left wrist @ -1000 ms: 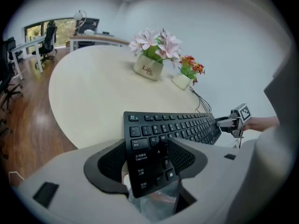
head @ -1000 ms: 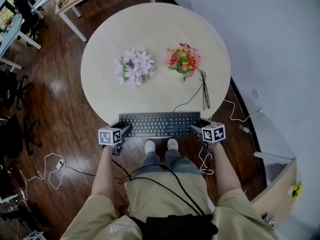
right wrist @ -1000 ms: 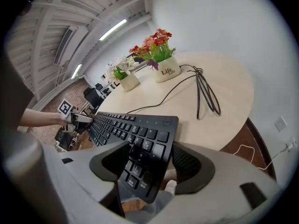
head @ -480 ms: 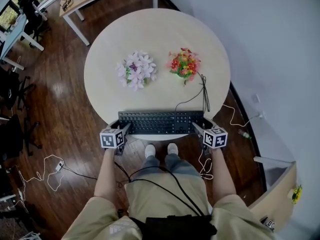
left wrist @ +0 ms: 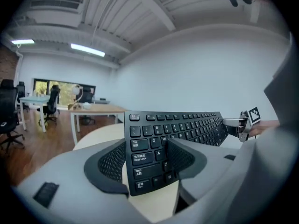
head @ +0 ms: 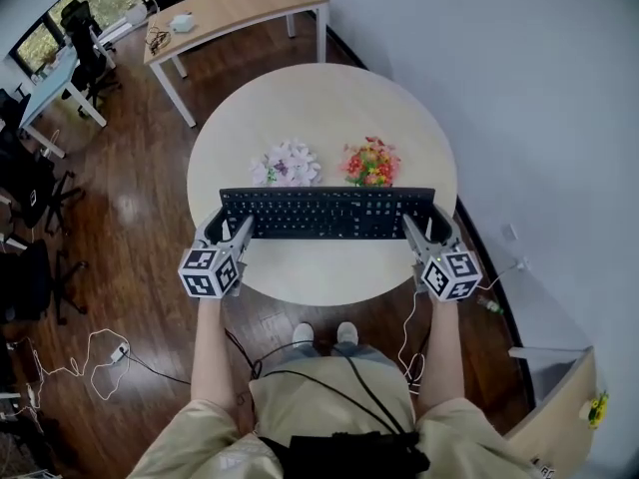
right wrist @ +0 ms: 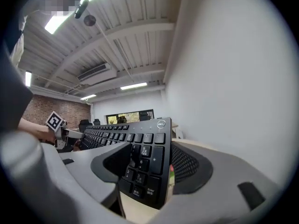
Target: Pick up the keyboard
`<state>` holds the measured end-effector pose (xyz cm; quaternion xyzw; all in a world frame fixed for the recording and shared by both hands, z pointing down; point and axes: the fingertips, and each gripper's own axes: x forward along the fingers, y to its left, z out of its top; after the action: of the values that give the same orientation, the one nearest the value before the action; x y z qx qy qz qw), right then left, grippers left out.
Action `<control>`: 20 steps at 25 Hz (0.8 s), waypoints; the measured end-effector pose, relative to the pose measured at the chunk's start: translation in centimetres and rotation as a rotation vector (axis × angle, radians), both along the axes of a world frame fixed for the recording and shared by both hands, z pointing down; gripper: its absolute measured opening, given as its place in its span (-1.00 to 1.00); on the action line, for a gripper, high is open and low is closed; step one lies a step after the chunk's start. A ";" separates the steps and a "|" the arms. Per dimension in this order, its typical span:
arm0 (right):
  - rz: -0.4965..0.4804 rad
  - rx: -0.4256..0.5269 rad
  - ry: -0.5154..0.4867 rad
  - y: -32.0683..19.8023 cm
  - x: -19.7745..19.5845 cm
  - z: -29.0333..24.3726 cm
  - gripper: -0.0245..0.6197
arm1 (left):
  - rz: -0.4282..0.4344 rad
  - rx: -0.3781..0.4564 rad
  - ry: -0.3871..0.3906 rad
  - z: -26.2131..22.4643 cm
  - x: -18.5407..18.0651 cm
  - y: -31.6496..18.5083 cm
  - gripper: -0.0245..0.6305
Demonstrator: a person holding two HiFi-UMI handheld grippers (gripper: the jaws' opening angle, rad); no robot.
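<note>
The black keyboard (head: 327, 213) hangs in the air above the round table (head: 329, 267), level, held at both ends. My left gripper (head: 238, 231) is shut on its left end; in the left gripper view the pads clamp the keyboard (left wrist: 154, 146) by the Caps Lock and Shift keys. My right gripper (head: 413, 230) is shut on the right end; in the right gripper view the keyboard (right wrist: 140, 160) sits between the pads at the number pad. The keyboard's cable is hidden behind it.
A white-and-lilac flower bunch (head: 290, 162) and a red-orange flower bunch (head: 371, 163) lie on the table beyond the keyboard. A wooden desk (head: 230, 8) and office chairs (head: 85, 38) stand at the back left. A grey wall (head: 539, 98) runs along the right.
Both grippers closed on the keyboard's ends at the table's near edge and lifted it well up. The keyboard now hangs in front of the flowers.
</note>
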<state>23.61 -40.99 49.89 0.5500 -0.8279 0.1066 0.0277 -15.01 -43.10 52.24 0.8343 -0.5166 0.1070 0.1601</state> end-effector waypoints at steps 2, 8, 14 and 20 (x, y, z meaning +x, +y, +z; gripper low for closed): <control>0.001 0.096 -0.001 -0.8 0.2 -4.6 -0.08 | -0.008 0.100 -0.003 -4.9 0.1 -0.7 -0.14; -0.003 0.309 -0.013 -0.2 0.2 -15.0 -0.07 | -0.030 0.337 -0.024 -15.9 -0.2 0.2 -0.14; -0.011 0.394 -0.018 1.1 -0.9 -17.9 -0.08 | -0.028 0.439 -0.046 -19.3 -1.2 1.4 -0.14; 0.003 0.390 0.000 1.1 -0.8 -18.2 -0.08 | -0.032 0.426 -0.035 -18.9 -1.2 1.4 -0.14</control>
<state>22.82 -39.87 31.72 0.5460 -0.8321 -0.0560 -0.0796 -16.21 -41.75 33.34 0.8389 -0.5436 0.0074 -0.0272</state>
